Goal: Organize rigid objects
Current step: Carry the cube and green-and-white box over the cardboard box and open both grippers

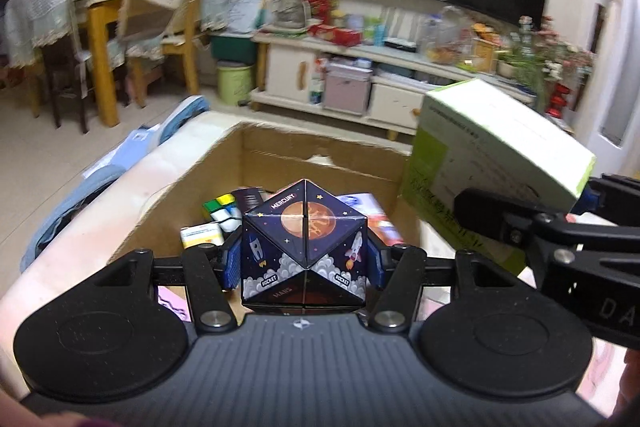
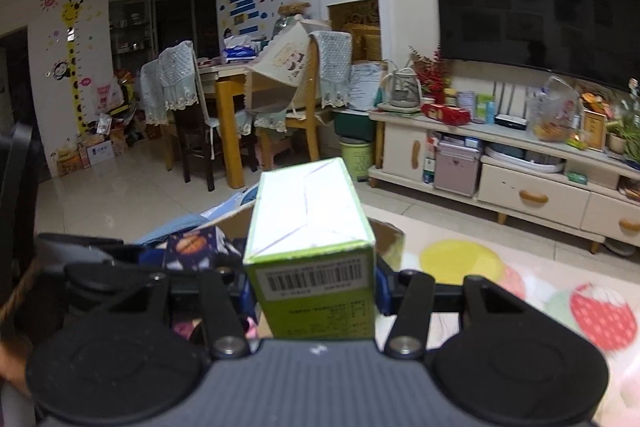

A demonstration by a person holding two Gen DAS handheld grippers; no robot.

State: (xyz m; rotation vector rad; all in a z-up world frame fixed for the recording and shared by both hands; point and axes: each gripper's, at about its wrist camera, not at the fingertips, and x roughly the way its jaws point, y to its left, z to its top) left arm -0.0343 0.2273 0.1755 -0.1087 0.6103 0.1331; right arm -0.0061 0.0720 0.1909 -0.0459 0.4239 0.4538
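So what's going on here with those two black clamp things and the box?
A person is tidying toys and boxes into an open cardboard box. The left gripper is clamped on a space-themed puzzle cube, held over the box. The right gripper grips a green-and-white carton beside it. A small colourful cube and other items already lie inside.

Each gripper (image 1: 304,263) (image 2: 314,287) has a ribbed grey body, two round black discs, black linkage arms with silver screws, and blue finger pads (image 1: 231,263).
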